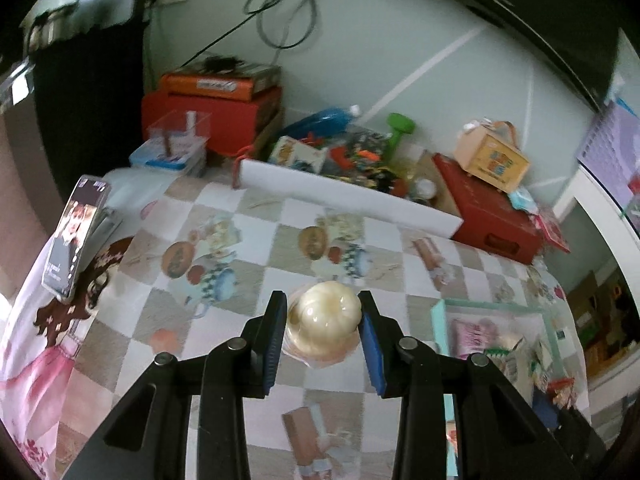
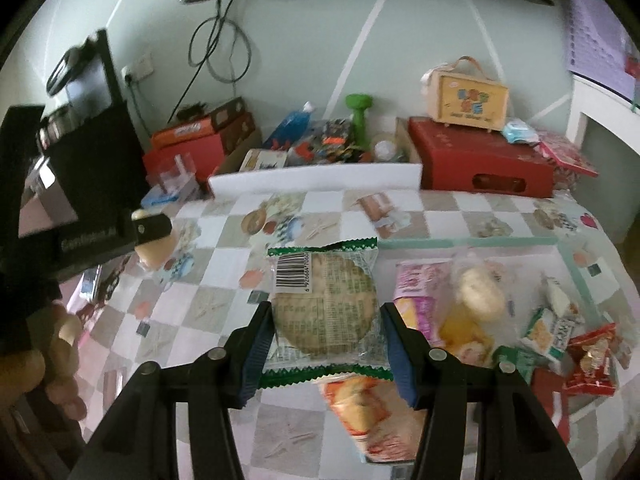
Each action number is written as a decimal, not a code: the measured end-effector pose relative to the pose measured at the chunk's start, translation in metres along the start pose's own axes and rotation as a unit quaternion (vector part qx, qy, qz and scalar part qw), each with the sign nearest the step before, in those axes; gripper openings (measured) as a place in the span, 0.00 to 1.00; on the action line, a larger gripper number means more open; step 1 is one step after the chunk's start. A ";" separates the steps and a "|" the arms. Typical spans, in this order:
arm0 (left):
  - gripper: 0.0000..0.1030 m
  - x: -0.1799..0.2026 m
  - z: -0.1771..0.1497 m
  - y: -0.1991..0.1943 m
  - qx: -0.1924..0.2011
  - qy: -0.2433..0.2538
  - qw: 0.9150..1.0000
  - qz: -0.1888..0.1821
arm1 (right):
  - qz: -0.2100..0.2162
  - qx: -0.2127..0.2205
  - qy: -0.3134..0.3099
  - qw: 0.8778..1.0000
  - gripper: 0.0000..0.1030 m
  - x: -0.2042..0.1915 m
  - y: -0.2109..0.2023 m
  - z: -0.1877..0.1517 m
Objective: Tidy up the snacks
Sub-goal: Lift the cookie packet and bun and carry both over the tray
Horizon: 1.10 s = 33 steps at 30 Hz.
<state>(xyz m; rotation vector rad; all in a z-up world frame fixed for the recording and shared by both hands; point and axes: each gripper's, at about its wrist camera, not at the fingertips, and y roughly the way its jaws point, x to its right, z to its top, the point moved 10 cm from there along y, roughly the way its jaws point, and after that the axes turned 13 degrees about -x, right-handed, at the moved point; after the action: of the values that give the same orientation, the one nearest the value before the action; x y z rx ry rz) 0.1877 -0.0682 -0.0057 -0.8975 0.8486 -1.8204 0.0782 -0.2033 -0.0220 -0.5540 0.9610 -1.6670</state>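
Gripping a pale wrapped bun (image 1: 323,322), the left tool (image 1: 323,330) holds it above the checked surface (image 1: 248,236); the right tool (image 2: 326,320) clenches a green-edged biscuit packet (image 2: 324,308) over the snack pile. I judge both should travel level with a steady squeeze, then lower gently. Only the right view shows the person's hand (image 2: 48,356); the left view shows the teal tray (image 1: 496,306) edge-on.
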 end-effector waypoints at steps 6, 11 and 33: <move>0.36 0.039 -0.003 -0.002 -0.003 0.034 0.999 -0.023 | 0.007 0.020 0.043 0.999 0.55 0.037 -0.016 0.008; 0.36 0.079 -0.009 -0.003 -0.006 0.065 0.997 -0.048 | 0.002 0.031 0.088 0.996 0.55 0.079 -0.030 0.012; 0.36 0.205 -0.066 0.030 -0.056 0.197 0.975 -0.084 | -0.043 0.022 0.228 0.973 0.55 0.212 -0.040 -0.011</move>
<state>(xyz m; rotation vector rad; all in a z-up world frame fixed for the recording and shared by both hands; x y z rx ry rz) 0.0781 -0.2556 -0.0174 -0.7025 1.1592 -2.1580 -0.0182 -0.3969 -0.0188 -0.1821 1.2367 -1.9329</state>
